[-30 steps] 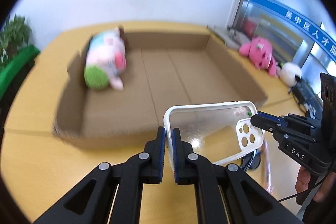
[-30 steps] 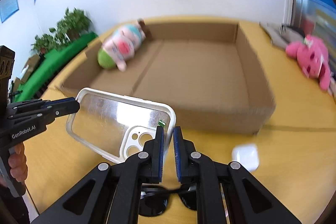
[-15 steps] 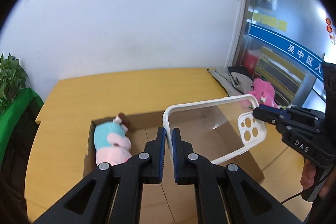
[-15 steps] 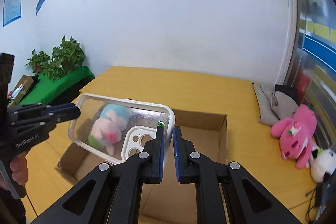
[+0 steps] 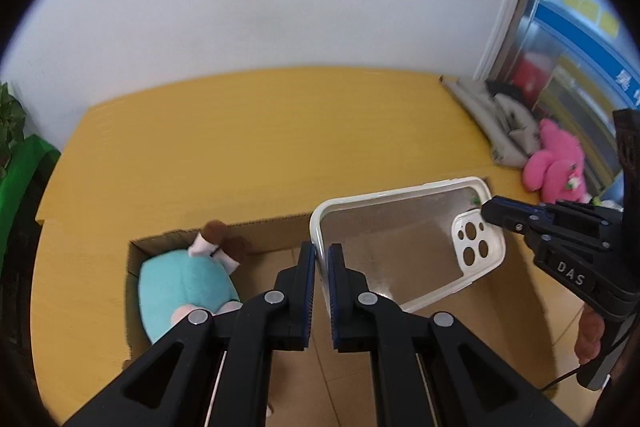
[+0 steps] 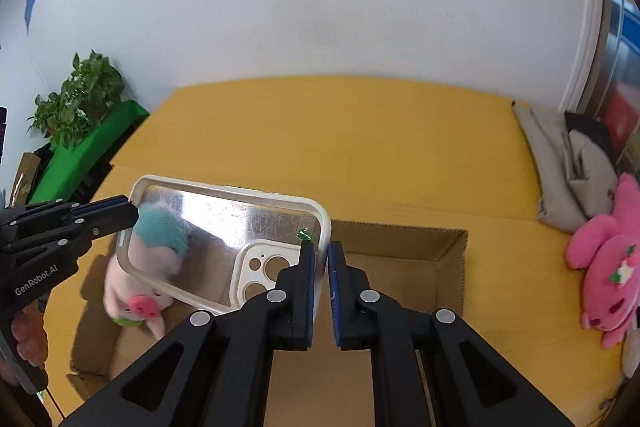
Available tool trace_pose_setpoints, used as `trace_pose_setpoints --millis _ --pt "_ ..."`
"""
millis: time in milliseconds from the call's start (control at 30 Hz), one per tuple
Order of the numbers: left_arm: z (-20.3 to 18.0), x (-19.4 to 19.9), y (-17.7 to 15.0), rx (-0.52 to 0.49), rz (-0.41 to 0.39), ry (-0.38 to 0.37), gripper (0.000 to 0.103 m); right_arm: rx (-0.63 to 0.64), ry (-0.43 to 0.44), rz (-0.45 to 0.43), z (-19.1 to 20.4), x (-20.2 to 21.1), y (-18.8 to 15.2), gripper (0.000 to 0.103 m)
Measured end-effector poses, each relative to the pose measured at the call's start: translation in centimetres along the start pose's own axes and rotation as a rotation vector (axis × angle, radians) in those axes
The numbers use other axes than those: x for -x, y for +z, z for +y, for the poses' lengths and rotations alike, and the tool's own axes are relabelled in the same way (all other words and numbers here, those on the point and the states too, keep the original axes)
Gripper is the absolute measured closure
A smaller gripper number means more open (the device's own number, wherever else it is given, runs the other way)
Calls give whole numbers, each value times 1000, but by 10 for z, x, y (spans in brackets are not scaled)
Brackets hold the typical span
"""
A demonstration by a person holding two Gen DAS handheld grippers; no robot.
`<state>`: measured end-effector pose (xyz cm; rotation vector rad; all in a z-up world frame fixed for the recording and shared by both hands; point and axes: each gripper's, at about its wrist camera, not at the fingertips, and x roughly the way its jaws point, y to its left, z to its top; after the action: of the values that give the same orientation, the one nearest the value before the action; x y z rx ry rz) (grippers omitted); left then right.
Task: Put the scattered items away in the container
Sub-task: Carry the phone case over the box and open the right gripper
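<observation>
Two grippers share one clear phone case (image 5: 396, 251), held in the air above the open cardboard box (image 5: 272, 227). Left gripper (image 5: 322, 267), lower centre of its own view, is clamped on the case's white rim at the plain end. Right gripper (image 6: 322, 263), lower centre of the right view, pinches the rim at the camera-cutout end, beside a small green speck on the edge. In the left view the right gripper's tip comes in from the right edge onto that same corner.

Case sits centre-right in the left view, centre-left in the right view, tilted. Box floor shows through its clear back.

Handling, as a judgement: very light, thin, a bit flexible, so it likely twists if the two ends pull apart. Glossy clear back looks scratched and slippery; the thicker white bumper rim is the better hold, and both grips are on it. Not fragile, a short drop into the box should do no harm.

Blue-and-pink plush toy (image 5: 184, 287) already lies at the left end of the box. Pink plush (image 6: 608, 259) lies on the yellow table (image 6: 340, 131) at right, outside the box.
</observation>
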<state>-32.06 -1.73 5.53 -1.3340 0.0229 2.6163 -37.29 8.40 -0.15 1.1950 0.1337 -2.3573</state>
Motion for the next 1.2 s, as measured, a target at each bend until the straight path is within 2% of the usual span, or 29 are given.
trace_pose_setpoints --millis 167,300,533,633,1100,1133,1200 --pt "4 -60 -16 16 118 48 98 -13 8 83 -7 -58 -15 95" --pt "8 -86 -22 31 181 117 98 -7 9 138 -7 -91 -26 95" --pt "4 -112 -23 6 233 267 99 -20 24 166 0 -121 -30 95" --pt "7 -121 -24 17 247 299 99 -31 33 168 2 -127 -32 95" --pt "-1 -126 -31 25 250 295 99 -38 14 159 -10 -133 -38 94" --pt "-1 -124 -31 25 245 291 98 -33 9 156 -2 -137 -35 94" --pt "-1 -120 -32 24 232 290 92 -26 -4 156 1 -137 -35 93"
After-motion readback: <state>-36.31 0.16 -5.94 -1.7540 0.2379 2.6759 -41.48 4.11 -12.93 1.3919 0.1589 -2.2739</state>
